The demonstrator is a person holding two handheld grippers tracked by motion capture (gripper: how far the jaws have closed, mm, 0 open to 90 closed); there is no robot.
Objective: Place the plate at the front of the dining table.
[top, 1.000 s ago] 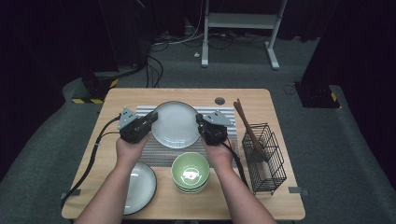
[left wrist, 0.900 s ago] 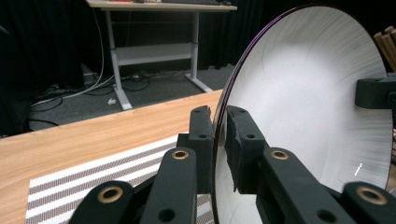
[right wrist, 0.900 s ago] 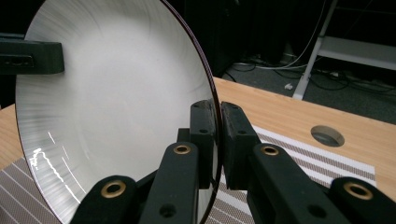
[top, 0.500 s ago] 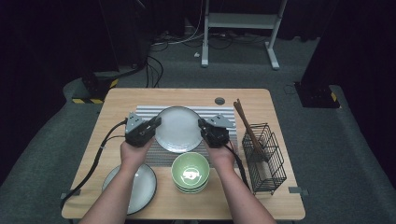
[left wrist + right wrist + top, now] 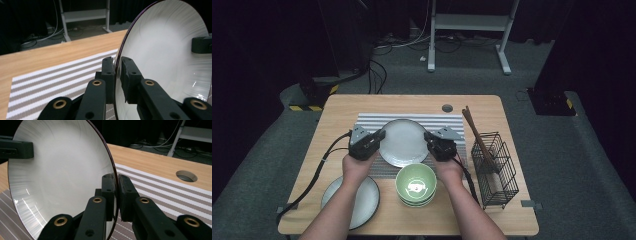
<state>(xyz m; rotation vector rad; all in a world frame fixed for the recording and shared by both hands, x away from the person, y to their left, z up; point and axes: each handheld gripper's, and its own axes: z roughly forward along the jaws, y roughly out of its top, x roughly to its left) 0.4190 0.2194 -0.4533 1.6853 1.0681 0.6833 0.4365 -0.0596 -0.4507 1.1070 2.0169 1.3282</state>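
A pale grey plate (image 5: pixel 403 141) with a dark rim hangs just above the striped placemat (image 5: pixel 412 121), held from both sides. My left gripper (image 5: pixel 379 137) is shut on its left rim and my right gripper (image 5: pixel 430 139) is shut on its right rim. In the left gripper view the plate (image 5: pixel 165 52) stands on edge between the jaws of my left gripper (image 5: pixel 117 65), with the other gripper's jaw at its far rim. In the right gripper view the plate (image 5: pixel 60 167) is pinched the same way by my right gripper (image 5: pixel 116 182).
A stack of green bowls (image 5: pixel 415 184) sits at the table's front, just behind the held plate. A second grey plate (image 5: pixel 362 205) lies at the front left under the left forearm. A black wire basket (image 5: pixel 498 170) with brown chopsticks (image 5: pixel 476 137) stands at the right. A round hole (image 5: pixel 447 108) marks the tabletop.
Both grippers have come down and toward the person with the plate, so that it now hangs lower over the placemat. The grip on both rims is unchanged.
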